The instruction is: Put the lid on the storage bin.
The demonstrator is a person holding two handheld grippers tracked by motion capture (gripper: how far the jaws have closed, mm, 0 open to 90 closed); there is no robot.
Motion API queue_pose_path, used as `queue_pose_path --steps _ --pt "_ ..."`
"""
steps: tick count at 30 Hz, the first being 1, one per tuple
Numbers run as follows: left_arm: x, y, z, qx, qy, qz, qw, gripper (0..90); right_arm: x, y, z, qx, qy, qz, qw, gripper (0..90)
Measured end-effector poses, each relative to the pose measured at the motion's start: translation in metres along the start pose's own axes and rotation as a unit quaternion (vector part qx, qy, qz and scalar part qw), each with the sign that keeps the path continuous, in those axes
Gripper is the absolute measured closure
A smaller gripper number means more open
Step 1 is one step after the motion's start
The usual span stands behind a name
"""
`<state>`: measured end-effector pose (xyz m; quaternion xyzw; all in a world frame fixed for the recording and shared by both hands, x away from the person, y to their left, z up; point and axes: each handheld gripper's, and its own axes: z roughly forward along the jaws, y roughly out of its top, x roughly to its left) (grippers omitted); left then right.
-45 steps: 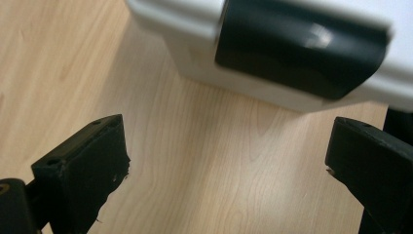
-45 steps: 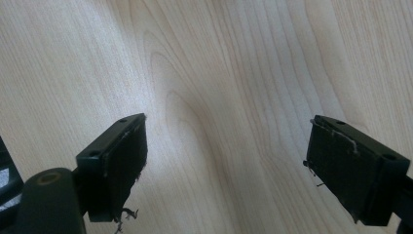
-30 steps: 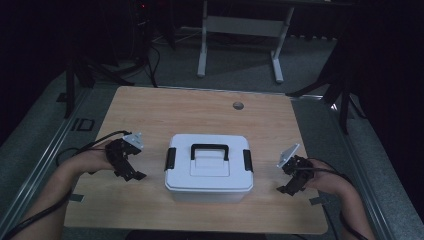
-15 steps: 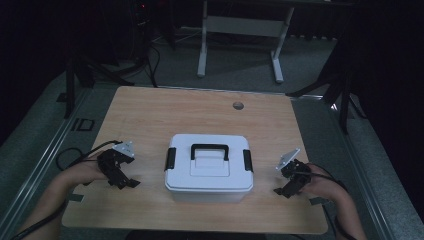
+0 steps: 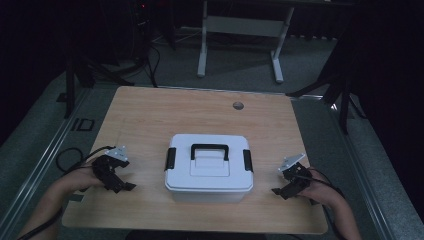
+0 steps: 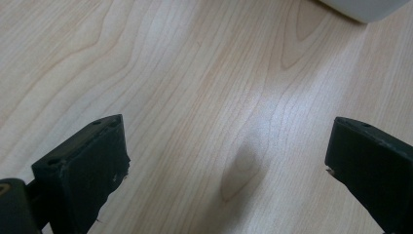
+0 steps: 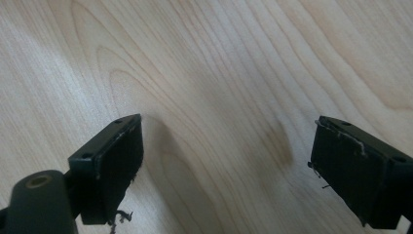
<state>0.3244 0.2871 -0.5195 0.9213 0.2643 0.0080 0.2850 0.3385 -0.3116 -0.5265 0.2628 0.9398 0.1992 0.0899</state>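
1 white box (image 5: pixel 209 167), 2 hand-held grippers (image 5: pixel 120 183) (image 5: pixel 282 190), 1 table (image 5: pixel 200 115).

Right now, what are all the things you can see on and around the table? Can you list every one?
White plastic box with black handle and black side latches: one, white, middle of the table, lid on.
Light wooden table: one, pale wood, under the box.
Small round grey hole: one, grey, far edge of the table.
White metal stand: one, white, on the floor behind the table.
Left claw: one, black, left of the box, open, holding nothing.
Right claw: one, black, right of the box, open, holding nothing.
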Motion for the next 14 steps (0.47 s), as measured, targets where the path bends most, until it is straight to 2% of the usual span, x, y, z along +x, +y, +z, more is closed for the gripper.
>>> queue_pose_path --steps 6,8,11,14 --pt "0.0021 -0.0086 0.0044 -0.003 -0.005 -0.015 0.9999 1.3 -0.0005 0.0004 -0.0016 -0.019 0.003 0.002 0.9998 11.7" --pt "0.0016 -0.01 0.005 0.003 0.003 -0.011 0.9999 1.3 0.0001 0.0008 -0.0013 -0.018 0.004 0.0 0.9998 11.7" --pt "0.0023 -0.0105 0.0034 -0.006 -0.002 -0.018 0.9998 1.3 0.0007 0.0011 -0.0006 -0.017 0.007 -0.002 0.9998 11.7" --pt "0.0023 -0.0113 0.004 -0.002 -0.003 -0.021 0.9998 1.3 0.0012 0.0011 -0.0006 -0.017 0.009 -0.002 0.9998 11.7"
